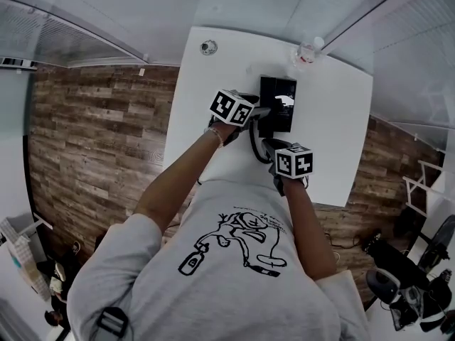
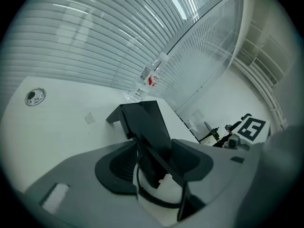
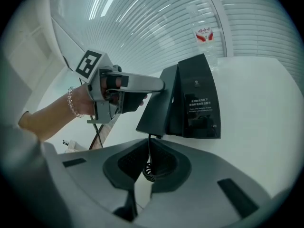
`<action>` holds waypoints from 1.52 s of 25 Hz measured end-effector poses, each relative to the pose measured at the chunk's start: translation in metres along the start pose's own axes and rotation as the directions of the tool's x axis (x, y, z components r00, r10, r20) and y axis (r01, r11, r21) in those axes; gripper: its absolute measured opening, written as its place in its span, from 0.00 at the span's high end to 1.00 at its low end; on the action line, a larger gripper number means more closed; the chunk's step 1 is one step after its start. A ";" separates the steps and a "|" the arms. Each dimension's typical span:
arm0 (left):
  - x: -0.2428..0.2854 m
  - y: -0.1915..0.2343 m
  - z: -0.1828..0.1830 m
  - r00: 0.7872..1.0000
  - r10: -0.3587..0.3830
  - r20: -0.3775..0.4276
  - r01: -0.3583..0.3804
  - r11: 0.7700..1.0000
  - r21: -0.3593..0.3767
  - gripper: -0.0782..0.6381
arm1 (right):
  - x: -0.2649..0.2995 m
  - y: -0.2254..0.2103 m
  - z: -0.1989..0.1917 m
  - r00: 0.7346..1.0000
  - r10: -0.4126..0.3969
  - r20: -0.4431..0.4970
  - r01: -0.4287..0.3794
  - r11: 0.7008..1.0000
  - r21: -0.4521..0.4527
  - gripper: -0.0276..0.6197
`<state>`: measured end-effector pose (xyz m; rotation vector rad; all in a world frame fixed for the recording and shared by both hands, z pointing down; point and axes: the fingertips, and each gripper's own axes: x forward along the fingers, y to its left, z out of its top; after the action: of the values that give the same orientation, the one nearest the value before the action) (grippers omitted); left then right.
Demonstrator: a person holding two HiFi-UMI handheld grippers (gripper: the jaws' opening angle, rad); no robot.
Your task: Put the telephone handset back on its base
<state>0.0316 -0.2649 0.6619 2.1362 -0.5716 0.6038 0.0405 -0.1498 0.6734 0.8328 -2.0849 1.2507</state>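
A black telephone base (image 1: 279,104) stands on the white table (image 1: 341,119), tilted up at the back. The handset (image 3: 154,110) appears to lie in its cradle along the base's left side. The left gripper (image 2: 154,148) reaches in from that side with its jaws spread wide. The handset's end shows between the pads, and neither pad presses on it. The right gripper (image 3: 148,148) sits in front of the base, nearer the person. Its jaws are closed together, with the curly cord (image 3: 149,170) caught between them. The cord runs from there up to the front of the phone. A clear water bottle (image 1: 307,52) with a red label stands near the far edge of the table, behind the phone. A round metal fitting (image 1: 208,47) is set into the far left corner. The person's left wrist wears a beaded bracelet (image 3: 71,103).
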 end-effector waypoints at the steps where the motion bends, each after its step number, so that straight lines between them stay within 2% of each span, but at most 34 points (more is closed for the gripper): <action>1: 0.000 0.002 0.000 1.000 0.019 -0.003 -0.019 1.000 0.008 0.57 | 0.003 -0.002 0.000 1.000 0.003 -0.004 -0.003 1.000 0.016 0.95; 6: 0.007 0.011 -0.003 0.995 0.094 -0.024 -0.093 0.995 0.048 0.57 | 0.020 -0.016 -0.005 1.000 0.013 -0.026 -0.011 0.997 0.074 0.95; 14: 0.016 0.018 -0.008 0.987 0.155 -0.041 -0.152 0.985 0.084 0.57 | 0.035 -0.034 -0.012 0.999 0.003 -0.045 0.003 0.991 0.131 0.95; 27: 0.022 0.030 -0.009 0.973 0.225 -0.047 -0.218 0.969 0.115 0.57 | 0.057 -0.052 -0.012 0.997 -0.021 -0.076 0.035 0.982 0.184 0.95; 35: 0.024 0.031 -0.010 0.970 0.240 -0.047 -0.232 0.963 0.141 0.57 | 0.057 -0.052 -0.012 0.997 -0.022 -0.070 0.035 0.979 0.200 0.94; 38: 0.023 0.030 -0.011 0.968 0.247 -0.044 -0.238 0.961 0.142 0.57 | 0.045 -0.053 -0.014 0.997 -0.034 -0.074 0.048 0.979 0.198 0.88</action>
<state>0.0295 -0.2776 0.6992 2.1812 -0.7853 0.8630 0.0532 -0.1669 0.7413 0.9016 -1.8996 1.4630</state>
